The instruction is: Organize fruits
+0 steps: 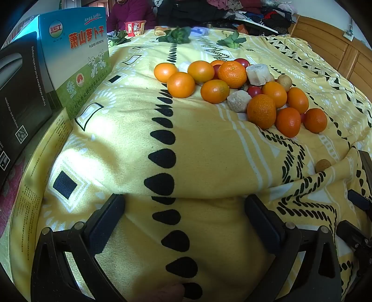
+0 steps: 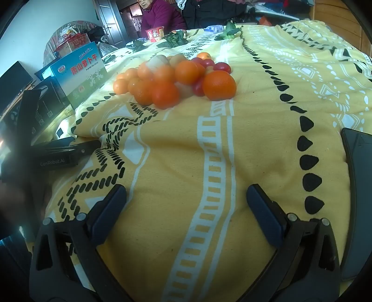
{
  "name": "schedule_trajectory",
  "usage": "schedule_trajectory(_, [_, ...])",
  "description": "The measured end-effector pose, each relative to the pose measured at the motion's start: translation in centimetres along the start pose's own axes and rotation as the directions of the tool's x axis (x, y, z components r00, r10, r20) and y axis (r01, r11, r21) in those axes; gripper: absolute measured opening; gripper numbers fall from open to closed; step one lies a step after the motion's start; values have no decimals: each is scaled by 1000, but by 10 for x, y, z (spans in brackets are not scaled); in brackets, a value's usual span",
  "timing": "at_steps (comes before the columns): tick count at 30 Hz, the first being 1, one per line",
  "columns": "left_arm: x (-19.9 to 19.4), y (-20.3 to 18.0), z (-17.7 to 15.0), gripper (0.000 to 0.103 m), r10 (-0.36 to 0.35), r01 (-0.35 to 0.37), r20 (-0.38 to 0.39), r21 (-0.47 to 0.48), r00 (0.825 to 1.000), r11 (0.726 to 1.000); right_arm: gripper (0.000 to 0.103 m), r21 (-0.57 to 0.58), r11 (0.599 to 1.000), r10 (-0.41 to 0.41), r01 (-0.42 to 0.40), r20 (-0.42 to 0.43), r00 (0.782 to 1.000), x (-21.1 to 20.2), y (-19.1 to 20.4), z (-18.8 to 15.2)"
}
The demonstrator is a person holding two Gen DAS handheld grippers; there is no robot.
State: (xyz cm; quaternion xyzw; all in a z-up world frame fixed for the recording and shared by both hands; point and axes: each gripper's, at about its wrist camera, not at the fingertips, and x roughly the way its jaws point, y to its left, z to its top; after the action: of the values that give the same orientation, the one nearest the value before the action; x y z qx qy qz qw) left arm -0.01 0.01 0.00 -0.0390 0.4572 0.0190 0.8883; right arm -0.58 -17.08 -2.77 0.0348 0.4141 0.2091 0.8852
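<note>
A pile of fruit lies on a yellow patterned blanket (image 1: 209,148): several oranges (image 1: 232,73), small red tomatoes (image 1: 254,91), pale rough chunks (image 1: 237,101) and a small brown round fruit (image 1: 284,81). One small tan fruit (image 1: 322,165) lies apart at the right. My left gripper (image 1: 184,209) stands open near the blanket's front, well short of the pile, nothing between its fingers. In the right wrist view the same pile shows with a big orange (image 2: 219,85) nearest. My right gripper (image 2: 186,197) is open too, empty, well short of the fruit.
A blue-green printed box (image 1: 79,60) and a black box (image 1: 21,93) stand at the left. Leafy greens (image 1: 176,34) and a red cup (image 1: 136,27) lie at the far end, where a person in purple (image 2: 160,16) sits. A black flat object (image 2: 358,185) lies at the right.
</note>
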Motion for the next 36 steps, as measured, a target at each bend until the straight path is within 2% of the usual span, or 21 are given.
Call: schedule_trajectory(36, [0,0,0,103,1,-1,1,1,1000,1000,103,3,1000,5,-5,2,1000,-4,-1,4])
